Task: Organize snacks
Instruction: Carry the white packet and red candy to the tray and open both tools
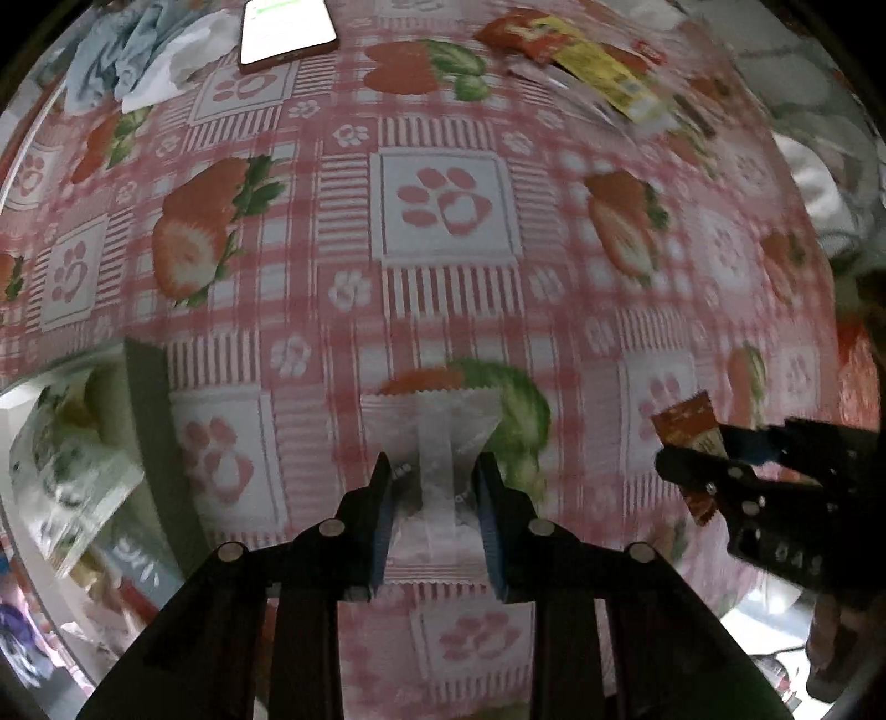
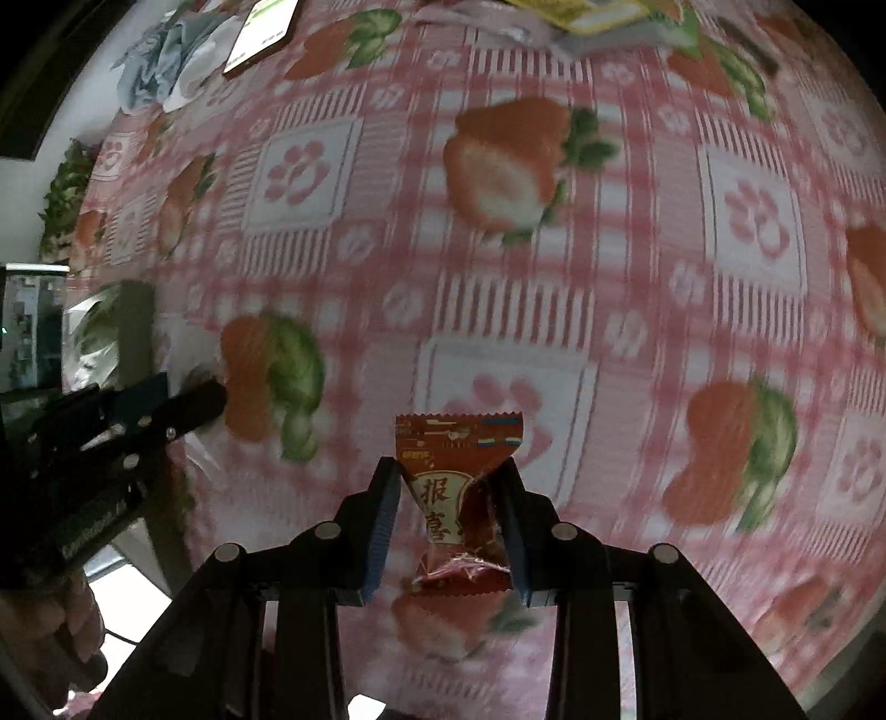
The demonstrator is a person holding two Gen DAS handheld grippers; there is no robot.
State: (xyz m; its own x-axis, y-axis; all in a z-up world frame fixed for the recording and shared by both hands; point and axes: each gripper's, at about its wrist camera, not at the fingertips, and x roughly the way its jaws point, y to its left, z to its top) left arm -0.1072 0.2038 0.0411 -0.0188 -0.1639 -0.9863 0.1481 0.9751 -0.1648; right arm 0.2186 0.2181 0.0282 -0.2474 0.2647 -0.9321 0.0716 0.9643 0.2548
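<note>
I have a small translucent white plastic snack packet with crimped ends (image 1: 437, 459) pinched between the fingers (image 1: 382, 515) of my left gripper (image 1: 434, 471), held above the counter (image 1: 343, 232) with its pink checked strawberry-and-paw cloth. My right gripper (image 2: 451, 476) has its fingers (image 2: 387, 515) closed narrowly on a small red foil candy wrapper with a cream label and zigzag-cut ends (image 2: 454, 498); the wrapper is creased where the pads bite its waist.

Both pieces look very light and soft to me, thin film around a small filling, so weight is no concern but slip and crush are. I judge the middle of each packet, where the filling gives the pads something to press on, the better hold; the flat crimped ends would likely fold or slide out.

At the far edge of the counter lies a loose heap of red and yellow snack sachets (image 1: 581, 50), well apart from both grippers. An open bin or box with printed packets inside (image 1: 77, 443) sits at the left; I cannot tell its exact form.
</note>
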